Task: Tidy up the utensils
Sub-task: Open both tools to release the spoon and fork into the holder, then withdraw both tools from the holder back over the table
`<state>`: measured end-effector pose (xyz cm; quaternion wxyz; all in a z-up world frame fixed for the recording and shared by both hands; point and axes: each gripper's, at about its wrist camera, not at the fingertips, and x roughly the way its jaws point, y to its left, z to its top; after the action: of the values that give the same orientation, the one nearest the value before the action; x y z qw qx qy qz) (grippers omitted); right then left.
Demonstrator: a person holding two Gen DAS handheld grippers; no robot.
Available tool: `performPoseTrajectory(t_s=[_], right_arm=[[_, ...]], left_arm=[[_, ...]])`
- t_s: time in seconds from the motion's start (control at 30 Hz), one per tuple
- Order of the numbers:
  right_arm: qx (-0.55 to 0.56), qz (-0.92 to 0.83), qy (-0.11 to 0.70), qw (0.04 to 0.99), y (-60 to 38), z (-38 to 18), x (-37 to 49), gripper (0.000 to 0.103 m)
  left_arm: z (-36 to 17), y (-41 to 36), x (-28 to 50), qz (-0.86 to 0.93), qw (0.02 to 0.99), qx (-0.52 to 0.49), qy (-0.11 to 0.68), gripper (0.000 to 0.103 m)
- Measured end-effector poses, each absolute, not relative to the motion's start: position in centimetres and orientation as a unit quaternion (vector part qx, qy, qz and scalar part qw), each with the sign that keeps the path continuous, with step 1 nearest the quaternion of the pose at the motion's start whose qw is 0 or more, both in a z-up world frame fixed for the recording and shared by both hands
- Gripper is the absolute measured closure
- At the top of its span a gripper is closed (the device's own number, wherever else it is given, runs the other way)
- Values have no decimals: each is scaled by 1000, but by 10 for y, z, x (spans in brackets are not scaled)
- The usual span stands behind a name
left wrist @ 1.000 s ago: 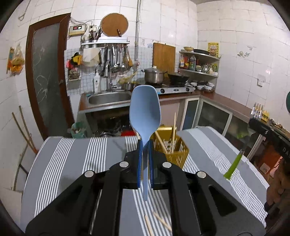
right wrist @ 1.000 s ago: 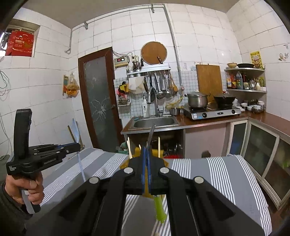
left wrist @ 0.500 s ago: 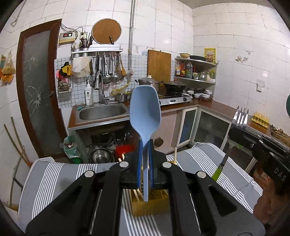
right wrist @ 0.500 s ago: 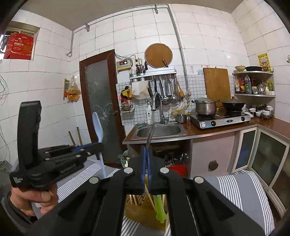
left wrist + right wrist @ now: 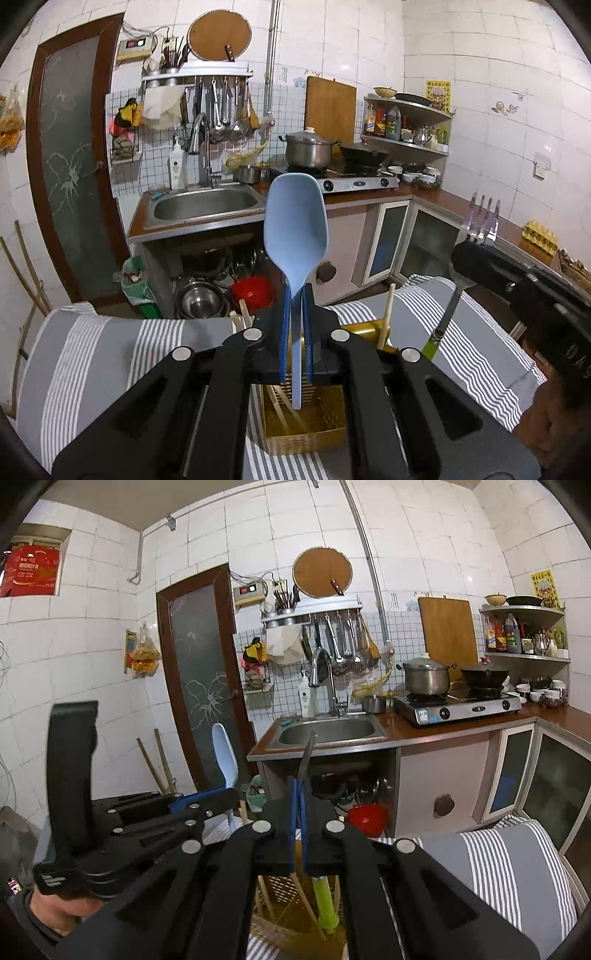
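Observation:
My left gripper is shut on the thin handle of a pale blue spoon, which stands upright with its bowl up. The handle's end hangs just above a yellow slotted basket that holds wooden chopsticks. My right gripper is shut on a fork with a lime green handle, tines up, and the green end dips into the basket. The left wrist view shows the fork at the right. From the right wrist, the blue spoon appears at the left.
The basket sits on a table under a grey striped cloth. Beyond the table's far edge are a steel sink, a gas stove with pots, and glass-door cabinets. A person's hand grips the left handle.
Both grippers have travelled forward across the table with their utensils. The yellow basket, earlier ahead of them, now lies right below the spoon and fork handles.

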<state>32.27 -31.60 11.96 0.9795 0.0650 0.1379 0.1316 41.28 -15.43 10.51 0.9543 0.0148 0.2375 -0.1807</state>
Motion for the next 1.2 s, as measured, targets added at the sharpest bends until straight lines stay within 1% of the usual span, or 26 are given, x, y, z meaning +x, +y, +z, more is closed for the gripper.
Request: performPoseTrajectory(t_s=[0.03, 0.1, 0.13, 0.17, 0.2, 0.23, 0.27, 0.43, 0.6, 0.77, 0.87, 1.0, 1.2], right_arm=[[67, 133, 151, 977, -315, 113, 328, 98], [68, 128, 175, 974, -314, 105, 336, 97], [69, 122, 177, 974, -316, 102, 336, 97], [71, 118, 173, 975, -319, 103, 333, 97], [73, 115, 170, 976, -321, 104, 330, 88], [76, 111, 165, 977, -326, 108, 326, 76], [80, 108, 161, 978, -330, 110, 322, 73], [67, 89, 154, 982, -343, 120, 293, 73], [62, 65, 168, 982, -360, 110, 248, 73], [61, 38, 191, 979, -377, 84, 184, 73], [64, 31, 202, 977, -382, 65, 150, 73], [56, 18, 221, 973, -381, 38, 106, 73], [80, 8, 263, 962, -378, -13, 60, 72]], left_arm=[[101, -155, 415, -181, 953, 15, 242, 98], [90, -155, 421, -180, 949, 17, 258, 97], [85, -154, 423, -181, 946, 17, 267, 94], [81, -152, 424, -180, 945, 16, 274, 82], [77, -148, 423, -176, 945, 14, 276, 76], [77, -146, 421, -174, 945, 14, 275, 74], [76, -143, 419, -173, 945, 14, 276, 74], [77, -119, 399, -157, 947, 9, 280, 74], [70, -82, 354, -135, 950, 4, 280, 74], [51, -51, 293, -111, 953, 10, 282, 74], [33, -37, 249, -103, 951, 9, 290, 71], [12, -27, 207, -105, 947, 10, 304, 70], [-24, -31, 155, -125, 931, -12, 341, 69]])
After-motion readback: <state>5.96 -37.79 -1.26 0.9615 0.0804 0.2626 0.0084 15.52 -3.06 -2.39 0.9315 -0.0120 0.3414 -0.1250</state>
